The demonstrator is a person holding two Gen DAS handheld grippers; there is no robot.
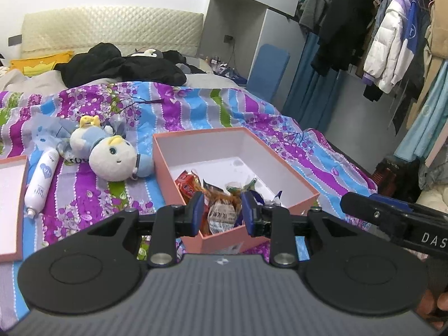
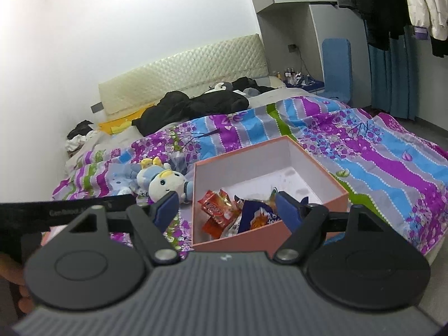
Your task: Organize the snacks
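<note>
The snacks (image 1: pixel 221 196) lay in the box (image 1: pixel 282 168). Both the left gripper (image 1: pixel 222 212) and right gripper (image 2: pixel 226 210) stood apart, empty. Likely next: fit the lid (image 1: pixel 11 204).

Pink box (image 1: pixel 291 180): matt cardboard, smooth white paper lining. Snack wrappers (image 1: pixel 196 186): glossy crinkled foil and plastic film. Quilt (image 1: pixel 196 106): soft printed cloth, creased. Plush doll (image 1: pixel 112 156) at box's 9 o'clock: fuzzy fabric. White bottle (image 1: pixel 40 182): smooth glossy plastic. Headboard (image 1: pixel 112 29): quilted padding with sheen noted. Fingers (image 1: pixel 197 212): matt blue pads.
</note>
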